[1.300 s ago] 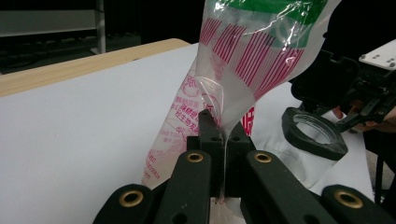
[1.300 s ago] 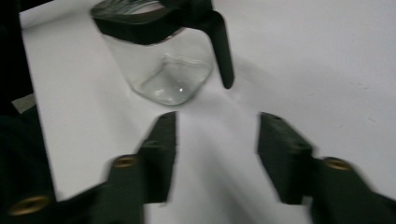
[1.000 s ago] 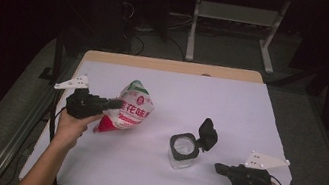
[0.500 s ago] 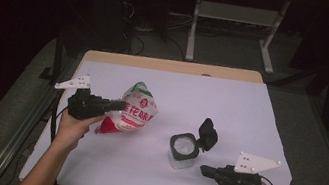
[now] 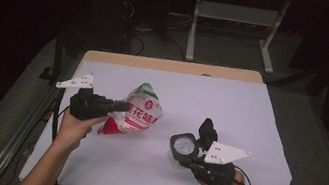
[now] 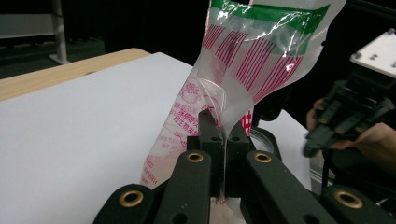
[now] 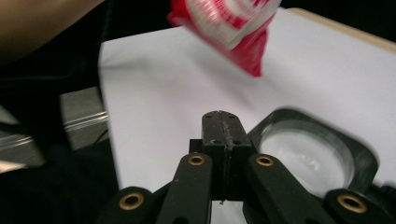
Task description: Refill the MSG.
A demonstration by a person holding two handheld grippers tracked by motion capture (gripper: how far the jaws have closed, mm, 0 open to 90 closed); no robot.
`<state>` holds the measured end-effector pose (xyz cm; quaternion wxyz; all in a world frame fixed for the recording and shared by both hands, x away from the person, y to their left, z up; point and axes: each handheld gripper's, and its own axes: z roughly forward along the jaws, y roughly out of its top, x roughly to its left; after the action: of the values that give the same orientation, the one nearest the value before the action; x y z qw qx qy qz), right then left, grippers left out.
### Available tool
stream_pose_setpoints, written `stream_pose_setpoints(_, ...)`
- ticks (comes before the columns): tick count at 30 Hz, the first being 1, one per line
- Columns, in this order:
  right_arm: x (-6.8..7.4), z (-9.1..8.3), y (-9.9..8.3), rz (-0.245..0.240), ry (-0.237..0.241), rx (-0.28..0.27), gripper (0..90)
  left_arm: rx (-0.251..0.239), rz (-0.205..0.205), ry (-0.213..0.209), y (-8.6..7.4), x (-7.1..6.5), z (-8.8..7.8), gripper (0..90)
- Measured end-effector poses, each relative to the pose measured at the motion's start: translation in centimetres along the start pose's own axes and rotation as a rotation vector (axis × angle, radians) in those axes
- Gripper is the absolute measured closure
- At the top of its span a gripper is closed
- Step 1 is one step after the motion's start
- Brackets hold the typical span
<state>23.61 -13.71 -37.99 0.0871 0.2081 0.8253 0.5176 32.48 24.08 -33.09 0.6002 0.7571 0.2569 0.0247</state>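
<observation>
On one table [image 5: 269, 120]: one bag [image 5: 137, 113] (gripper-pinched), one container [image 5: 183, 146].

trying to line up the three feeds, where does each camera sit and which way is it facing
High view: above the person's side, looking forward and down on the white table; both forearms, the left tongs and right tongs show.
Left gripper view: rides the left tongs, looking along jaws shut on the plastic bag; the other hand shows at right.
Right gripper view: rides the right tongs, jaws shut, beside the clear container.
Shared: bag and container show in all three.
</observation>
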Motion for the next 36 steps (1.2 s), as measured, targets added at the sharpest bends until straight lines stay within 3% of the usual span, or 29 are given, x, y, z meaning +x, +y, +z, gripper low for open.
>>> stream_pose_setpoints(4, -0.3, 1.4, 1.4, 0.003, -0.067, -0.015, 90.0, 0.002, 0.011, -0.010, 0.4, -0.5, 0.1, 90.0)
stream_pose_setpoints(14, -0.8, 5.1, 3.4, 0.018, -0.153, -0.016, 90.0, 0.009, 0.023, -0.053, 1.7, -1.6, -0.3, 90.0)
stream_pose_setpoints(21, -0.6, 7.6, 4.0, 0.019, -0.187, -0.041, 90.0, -0.009, 0.026, -0.088, 2.9, -2.7, -0.8, 90.0)
stream_pose_setpoints(25, 0.0, 8.4, 4.4, 0.013, -0.224, -0.059, 90.0, -0.003, 0.029, -0.112, 3.2, -3.3, -1.1, 90.0)
stream_pose_setpoints(27, 0.2, 8.6, 4.5, 0.037, -0.223, -0.064, 90.0, -0.004, 0.020, -0.121, 3.3, -3.7, -1.2, 90.0)
stream_pose_setpoints(36, 1.3, 9.0, 3.6, 0.058, -0.269, -0.108, 90.0, -0.001, 0.001, -0.135, 3.1, -5.4, -0.8, 90.0)
